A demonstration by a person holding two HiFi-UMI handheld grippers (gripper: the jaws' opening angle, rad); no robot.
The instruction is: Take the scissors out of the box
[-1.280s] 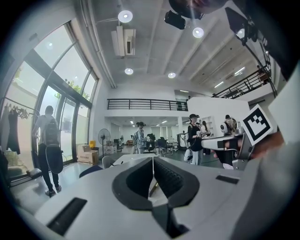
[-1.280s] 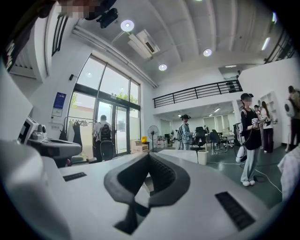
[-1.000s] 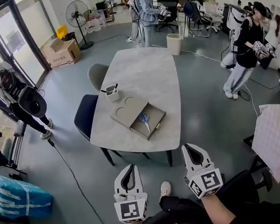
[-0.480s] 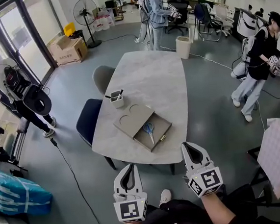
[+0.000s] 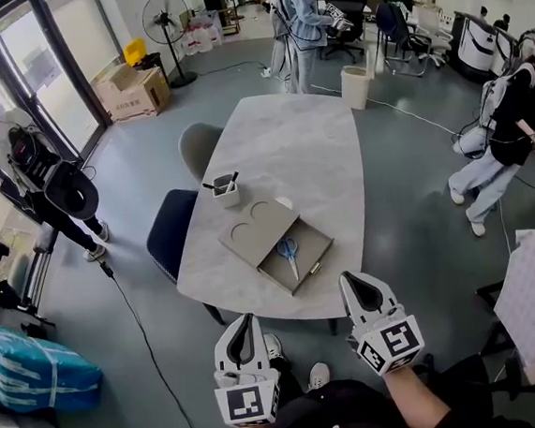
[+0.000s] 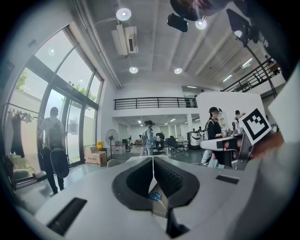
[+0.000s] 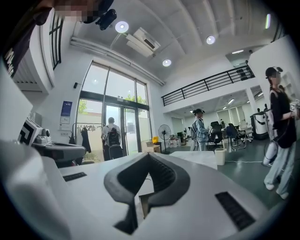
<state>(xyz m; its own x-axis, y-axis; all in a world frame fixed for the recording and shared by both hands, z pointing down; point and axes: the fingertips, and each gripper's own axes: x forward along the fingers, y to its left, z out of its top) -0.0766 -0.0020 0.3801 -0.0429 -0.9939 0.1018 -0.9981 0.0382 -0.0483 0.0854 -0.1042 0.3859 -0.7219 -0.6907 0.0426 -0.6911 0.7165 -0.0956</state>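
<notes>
Grey stone-topped table (image 5: 290, 150), head view: a flat box (image 5: 255, 230) sits near the table's near end with its drawer pulled open toward the person. The scissors (image 5: 288, 250), blue-handled, lie inside that open drawer. A small cup (image 5: 225, 191) of pens stands just beside the box on its far left. The left gripper (image 5: 243, 322) and right gripper (image 5: 351, 281) are both held low, close to the person's body, well apart from the table and box. Neither touches anything.

Left gripper view: the claw (image 6: 152, 161) is closed, its two pads meeting along a single seam with nothing clamped between them. Beyond the gap under the seam, the scissors (image 6: 154, 196) show inside the box (image 6: 160, 208), at a distance.

Right gripper view: this claw (image 7: 149, 157) is likewise closed on itself and carries nothing. A corner of the box (image 7: 142, 202) is visible past it; the scissors cannot be made out here.

Assessment: the drawer stands open, so the scissors are exposed. They remain in the box, so the removal is outstanding. In my judgement, what is left is the approach to the table, opening one claw, gripping the scissors and lifting them clear of the drawer.
</notes>
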